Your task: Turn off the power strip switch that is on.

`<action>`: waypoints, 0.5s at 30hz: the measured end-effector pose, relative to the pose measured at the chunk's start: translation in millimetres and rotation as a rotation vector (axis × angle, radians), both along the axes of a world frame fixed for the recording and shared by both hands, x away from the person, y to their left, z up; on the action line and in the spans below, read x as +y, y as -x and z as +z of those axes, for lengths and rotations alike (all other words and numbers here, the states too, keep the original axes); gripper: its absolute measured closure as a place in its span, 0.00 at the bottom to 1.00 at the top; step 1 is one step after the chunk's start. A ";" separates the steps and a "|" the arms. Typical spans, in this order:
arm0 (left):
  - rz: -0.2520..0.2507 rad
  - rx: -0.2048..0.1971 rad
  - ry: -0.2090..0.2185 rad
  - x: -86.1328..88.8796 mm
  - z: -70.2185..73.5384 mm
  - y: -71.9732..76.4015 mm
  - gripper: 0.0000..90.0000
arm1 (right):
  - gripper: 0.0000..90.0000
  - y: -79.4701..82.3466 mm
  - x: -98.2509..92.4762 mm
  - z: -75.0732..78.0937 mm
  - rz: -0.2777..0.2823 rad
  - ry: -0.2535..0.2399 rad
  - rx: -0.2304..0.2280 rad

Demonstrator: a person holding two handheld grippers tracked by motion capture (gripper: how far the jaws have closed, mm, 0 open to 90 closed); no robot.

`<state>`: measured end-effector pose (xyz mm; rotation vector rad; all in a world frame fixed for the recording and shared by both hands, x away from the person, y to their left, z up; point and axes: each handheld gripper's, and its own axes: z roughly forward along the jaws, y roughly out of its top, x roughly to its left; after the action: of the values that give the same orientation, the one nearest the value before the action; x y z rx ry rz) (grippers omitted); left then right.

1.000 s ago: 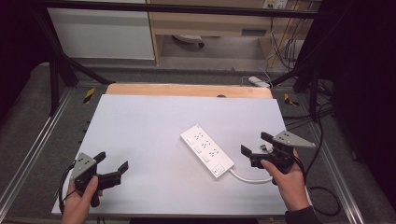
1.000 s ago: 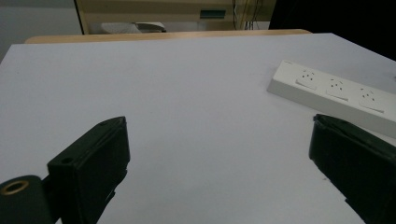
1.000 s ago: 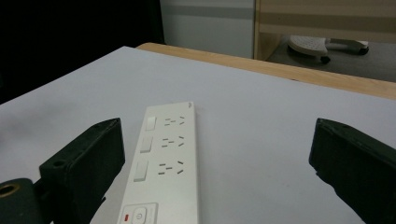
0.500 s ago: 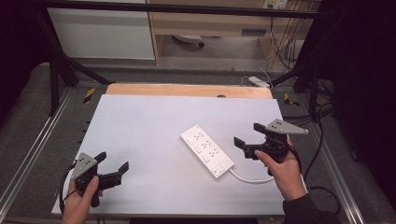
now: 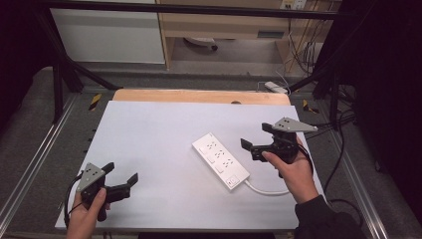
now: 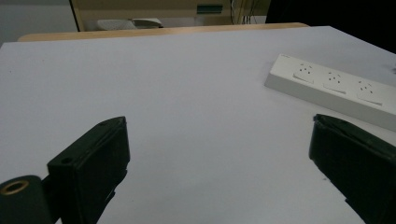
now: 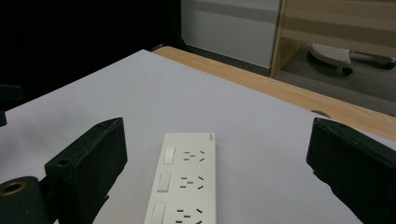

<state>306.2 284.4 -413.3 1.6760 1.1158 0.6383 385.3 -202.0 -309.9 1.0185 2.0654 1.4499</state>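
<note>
The high view looks forward and down from above the person's side of the desk [image 5: 159, 134]. Each claw view sits low and close behind its own jaws, looking along them over the desk. All three share the power strip [image 5: 220, 161]: ahead and to the right of the left claw [image 6: 219, 163], straight ahead between the right claw's [image 7: 217, 172] jaws.

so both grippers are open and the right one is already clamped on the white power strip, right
Not quite. The right gripper is open but not clamped on the white power strip; the high view shows it beside the strip with a gap between them. The left gripper is open too, as you said.
</note>
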 end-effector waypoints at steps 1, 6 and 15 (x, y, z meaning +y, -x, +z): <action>0.001 0.000 0.004 -0.3 0.0 0.1 0.06 | 0.06 -1.0 1.1 1.1 0.001 0.000 0.000; -0.004 -0.001 -0.001 -1.7 0.5 0.0 0.06 | 0.07 -5.5 5.9 3.8 0.008 -0.005 0.004; -0.010 0.003 -0.014 -1.6 -0.6 -0.2 0.06 | 0.07 -9.2 12.6 7.3 0.018 -0.005 0.007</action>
<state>306.5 282.9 -413.9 1.6940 1.1072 0.6390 394.6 -189.4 -302.6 1.0114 2.0819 1.4632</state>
